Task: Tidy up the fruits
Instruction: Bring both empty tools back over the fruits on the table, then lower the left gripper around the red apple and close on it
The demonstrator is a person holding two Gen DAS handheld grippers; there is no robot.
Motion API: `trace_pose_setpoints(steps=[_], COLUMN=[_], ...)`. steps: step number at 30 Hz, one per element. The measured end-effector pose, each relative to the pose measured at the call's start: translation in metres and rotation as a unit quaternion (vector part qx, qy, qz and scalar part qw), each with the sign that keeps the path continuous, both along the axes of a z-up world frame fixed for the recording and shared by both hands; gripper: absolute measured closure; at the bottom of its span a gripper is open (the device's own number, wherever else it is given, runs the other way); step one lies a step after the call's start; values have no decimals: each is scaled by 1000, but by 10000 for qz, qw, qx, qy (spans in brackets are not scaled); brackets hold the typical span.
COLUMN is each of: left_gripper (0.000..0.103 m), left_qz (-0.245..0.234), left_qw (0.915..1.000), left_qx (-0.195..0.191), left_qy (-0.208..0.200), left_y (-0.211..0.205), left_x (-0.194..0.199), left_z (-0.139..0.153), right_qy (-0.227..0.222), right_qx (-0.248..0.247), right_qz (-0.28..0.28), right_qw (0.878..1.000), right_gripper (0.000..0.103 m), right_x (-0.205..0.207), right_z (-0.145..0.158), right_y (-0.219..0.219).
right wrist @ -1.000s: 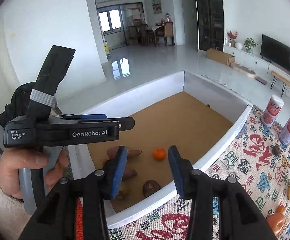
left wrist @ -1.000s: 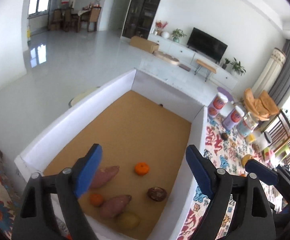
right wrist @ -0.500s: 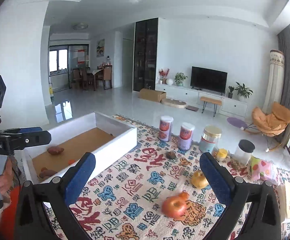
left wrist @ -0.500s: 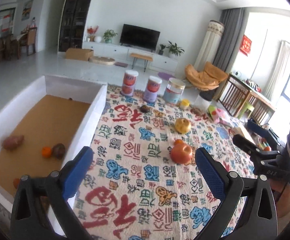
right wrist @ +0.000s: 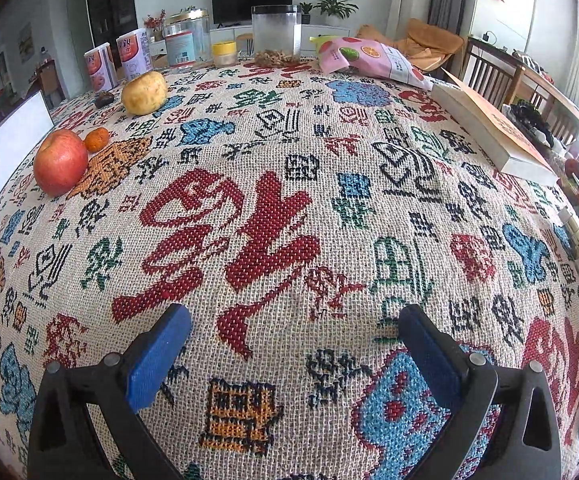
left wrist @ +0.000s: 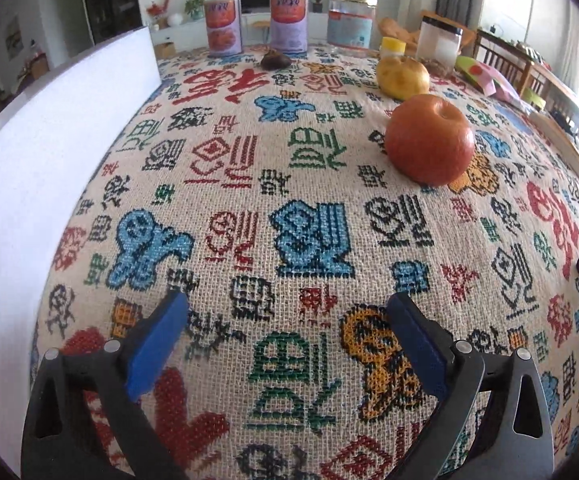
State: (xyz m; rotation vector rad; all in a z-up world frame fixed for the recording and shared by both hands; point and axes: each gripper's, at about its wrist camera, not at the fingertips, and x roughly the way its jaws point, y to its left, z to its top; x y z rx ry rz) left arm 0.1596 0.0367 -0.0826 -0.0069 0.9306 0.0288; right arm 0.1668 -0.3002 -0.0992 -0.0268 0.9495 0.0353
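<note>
Both grippers now low over the patterned cloth (right wrist: 289, 208) instead of the white box (left wrist: 29, 152), left gripper (left wrist: 289, 332) and right gripper (right wrist: 293, 340) spread wide and holding nothing, bare cloth ahead, red apple (left wrist: 429, 140), yellow pear (left wrist: 403, 77), small tangerine (right wrist: 96, 139).

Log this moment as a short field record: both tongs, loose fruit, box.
left tongs: open, empty, low over the patterned cloth
right tongs: open, empty, over the cloth
loose fruit: red apple, small orange touching it, yellow fruit, dark fruit near the cans
white box: left of the cloth, inside hidden
</note>
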Motion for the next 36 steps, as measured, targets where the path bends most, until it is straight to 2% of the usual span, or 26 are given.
trace_pose_setpoints(steps=[17, 20, 24, 28, 31, 32, 33, 34, 36], left_gripper=[2, 2, 2, 2, 3, 6, 13, 31, 31], left_qz=[14, -385, -868, -769, -628, -598, -611, -761, -802], left_qw=[10000, 9980, 9940, 9950, 9952, 9954, 9953, 9932, 9930], left_qx=[22, -373, -649, -637, -753, -750, -744, -863, -849], left_qy=[-36, -322, -147, -85, 40, 9, -104, -175, -197], left_y=[-1, -18, -54, -72, -77, -78, -78, -78, -75], left_x=[0, -2, 37, 83, 101, 104, 103, 103, 100], left_z=[-1, 12, 20, 15, 6, 5, 7, 9, 10], right_qy=[14, 15, 16, 17, 17, 18, 18, 18, 19], right_qx=[-18, -17, -18, -17, -17, -17, -15, -17, -15], right_qz=[-9, -9, -9, -9, -10, -10, -9, -10, -10], right_qw=[10000, 10000, 10000, 10000, 10000, 10000, 10000, 10000, 10000], right_gripper=[0, 0, 0, 0, 0, 0, 0, 0, 0], right_x=[0, 0, 0, 0, 0, 0, 0, 0, 0], right_z=[1, 1, 1, 1, 1, 1, 1, 1, 1], right_y=[6, 6, 6, 6, 5, 5, 5, 5, 5])
